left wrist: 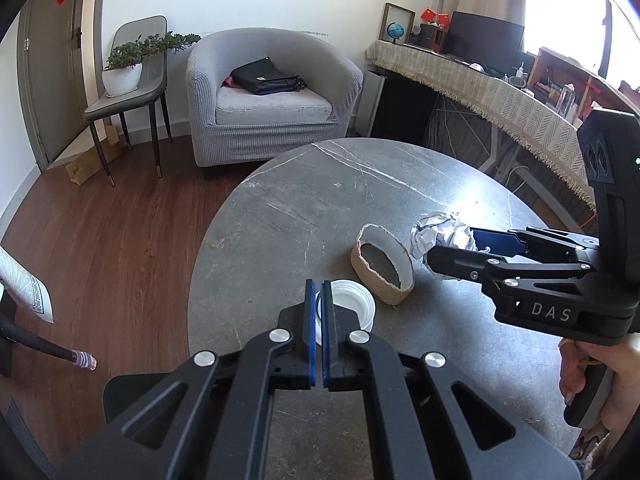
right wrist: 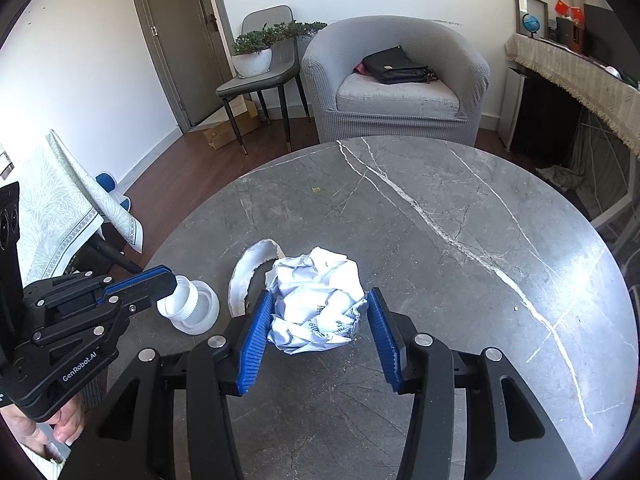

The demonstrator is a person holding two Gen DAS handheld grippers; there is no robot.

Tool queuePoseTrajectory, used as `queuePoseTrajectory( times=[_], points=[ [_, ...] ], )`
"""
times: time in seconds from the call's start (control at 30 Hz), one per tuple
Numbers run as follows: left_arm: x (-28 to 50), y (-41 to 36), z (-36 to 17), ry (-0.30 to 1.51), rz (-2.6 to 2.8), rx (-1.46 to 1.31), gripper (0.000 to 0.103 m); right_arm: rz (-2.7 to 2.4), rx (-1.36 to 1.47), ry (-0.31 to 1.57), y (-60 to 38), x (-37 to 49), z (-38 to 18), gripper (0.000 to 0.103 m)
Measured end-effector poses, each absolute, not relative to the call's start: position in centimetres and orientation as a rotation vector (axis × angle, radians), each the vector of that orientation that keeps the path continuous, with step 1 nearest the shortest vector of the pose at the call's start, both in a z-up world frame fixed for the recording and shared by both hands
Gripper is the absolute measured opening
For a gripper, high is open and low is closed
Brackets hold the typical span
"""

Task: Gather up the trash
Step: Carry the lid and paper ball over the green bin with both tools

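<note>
On the round grey marble table (left wrist: 320, 200) lie a white plastic cup (left wrist: 352, 304), a torn brown paper ring (left wrist: 382, 264) and a crumpled white paper ball (left wrist: 440, 234). My left gripper (left wrist: 320, 292) is shut on the rim of the plastic cup; the cup also shows in the right wrist view (right wrist: 192, 306), lying on its side. My right gripper (right wrist: 318, 316) is open, its blue pads (right wrist: 256, 332) on either side of the paper ball (right wrist: 316, 300), not pressing it. The paper ring (right wrist: 248, 276) lies just left of the ball.
A grey armchair (left wrist: 272, 100) with a black bag stands beyond the table. A grey chair (left wrist: 128, 96) holds a potted plant. A cloth-covered desk (left wrist: 500, 92) runs along the right. A patterned cloth (right wrist: 60, 208) hangs at the left. Brown wood floor (left wrist: 100, 240) lies to the left of the table.
</note>
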State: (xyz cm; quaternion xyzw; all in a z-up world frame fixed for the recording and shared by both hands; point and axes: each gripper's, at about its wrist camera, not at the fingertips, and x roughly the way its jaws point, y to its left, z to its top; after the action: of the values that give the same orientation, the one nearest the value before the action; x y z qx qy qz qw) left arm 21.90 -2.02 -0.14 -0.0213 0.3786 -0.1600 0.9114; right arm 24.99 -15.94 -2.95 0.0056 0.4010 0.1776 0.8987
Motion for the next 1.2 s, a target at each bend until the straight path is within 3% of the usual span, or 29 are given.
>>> queuePoseTrajectory(
  times=[0.6,1.2],
  points=[
    [20.7,4.6,-0.1,0.787,-0.238,-0.085,0.003,0.490,0.004,0.787,-10.1,24.3,-1.1,0.049],
    [18.5,16.6,-5.9,0.949,-0.088,-0.151,0.003,0.672,-0.087,0.802,1.6,22.9,-1.2,0.049]
  ],
)
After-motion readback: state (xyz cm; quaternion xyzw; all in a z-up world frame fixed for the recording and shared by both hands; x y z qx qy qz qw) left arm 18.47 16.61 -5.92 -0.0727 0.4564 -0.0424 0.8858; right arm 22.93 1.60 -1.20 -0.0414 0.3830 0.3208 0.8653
